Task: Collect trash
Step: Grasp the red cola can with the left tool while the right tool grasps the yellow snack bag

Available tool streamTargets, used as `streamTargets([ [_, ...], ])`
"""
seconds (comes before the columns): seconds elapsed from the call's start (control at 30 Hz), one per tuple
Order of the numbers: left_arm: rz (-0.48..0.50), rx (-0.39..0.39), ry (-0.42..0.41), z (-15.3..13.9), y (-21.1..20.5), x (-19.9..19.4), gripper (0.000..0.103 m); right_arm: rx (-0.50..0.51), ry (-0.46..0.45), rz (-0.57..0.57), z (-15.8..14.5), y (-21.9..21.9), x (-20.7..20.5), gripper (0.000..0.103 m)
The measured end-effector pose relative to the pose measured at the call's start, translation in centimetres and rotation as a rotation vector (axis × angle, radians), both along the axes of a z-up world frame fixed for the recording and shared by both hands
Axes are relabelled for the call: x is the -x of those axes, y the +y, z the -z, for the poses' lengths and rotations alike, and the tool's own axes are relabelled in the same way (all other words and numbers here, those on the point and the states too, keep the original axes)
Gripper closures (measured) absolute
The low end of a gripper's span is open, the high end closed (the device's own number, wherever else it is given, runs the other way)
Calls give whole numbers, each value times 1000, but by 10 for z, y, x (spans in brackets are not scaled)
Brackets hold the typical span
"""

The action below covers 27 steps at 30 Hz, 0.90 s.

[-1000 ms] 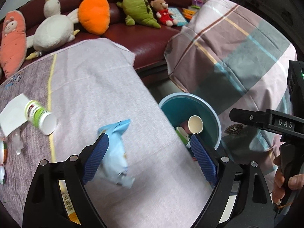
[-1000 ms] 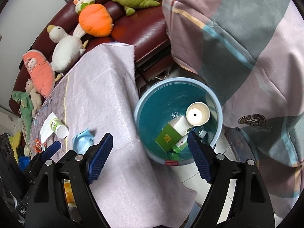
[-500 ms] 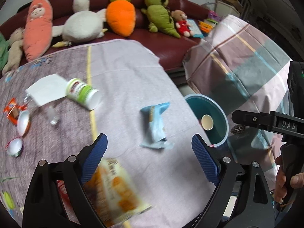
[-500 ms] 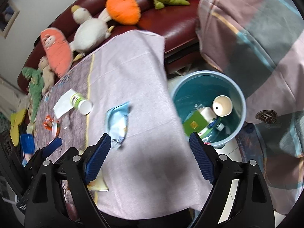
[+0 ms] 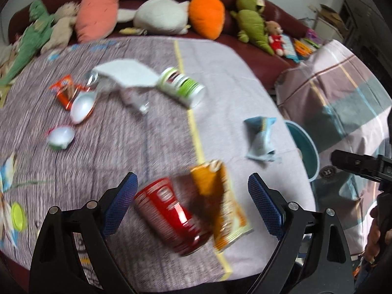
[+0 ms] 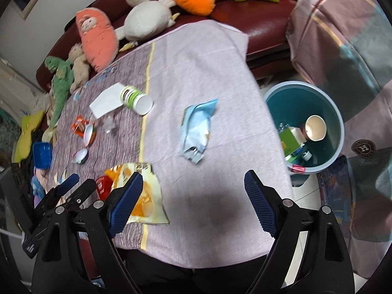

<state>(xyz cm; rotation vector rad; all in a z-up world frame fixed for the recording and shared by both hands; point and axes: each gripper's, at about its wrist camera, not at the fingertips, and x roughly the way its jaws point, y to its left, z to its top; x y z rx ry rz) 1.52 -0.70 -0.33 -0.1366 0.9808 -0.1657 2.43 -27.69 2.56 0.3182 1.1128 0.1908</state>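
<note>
My left gripper [image 5: 193, 205] is open and empty, hovering over a red cup [image 5: 171, 218] lying on its side and an orange snack bag [image 5: 220, 205]. A crumpled blue wrapper [image 5: 259, 137] lies to the right; it also shows in the right wrist view [image 6: 197, 127]. A green-and-white cup [image 5: 181, 89], white paper [image 5: 127, 73], an orange wrapper [image 5: 65, 90] and small lids lie further back. My right gripper [image 6: 191, 203] is open and empty above the table's near edge. The teal bin [image 6: 328, 107] on the floor holds a paper cup [image 6: 316, 127] and a green carton [image 6: 290, 140].
A dark red sofa [image 5: 252, 46] with several plush toys [image 5: 205, 16] runs behind the cloth-covered table [image 6: 208, 61]. A plaid-covered piece of furniture [image 6: 343, 36] stands right of the bin. My left gripper shows at the left edge of the right wrist view [image 6: 71, 188].
Both grippers have pulled back and swung left, away from the bin toward the table. The red cup and orange snack bag have come between my left fingers. Both stay open.
</note>
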Motion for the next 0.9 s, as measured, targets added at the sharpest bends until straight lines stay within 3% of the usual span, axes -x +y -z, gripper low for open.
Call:
streamTargets([
  [0.3,-69,24,118,42,15,-2,11,-14,40,-23,18,10,-2,22],
  [0.57,-73,55,182,70,19,0,12,-11,76,-55,31,24,-7,22],
  [0.63,-64,82,173,72,24,2,21,-5,80,-66,31,30,-8,22],
  [0.67,-54,86,161,70,25,4,38,-1,82,-72,31,34,-9,22],
  [0.7,-50,72,149,67,26,5,42,1,84,-78,32,37,-9,22],
  [0.77,-47,40,118,61,29,6,46,9,91,-91,33,44,-11,22],
  [0.9,-60,47,101,59,50,5,48,28,109,-127,40,64,-14,22],
])
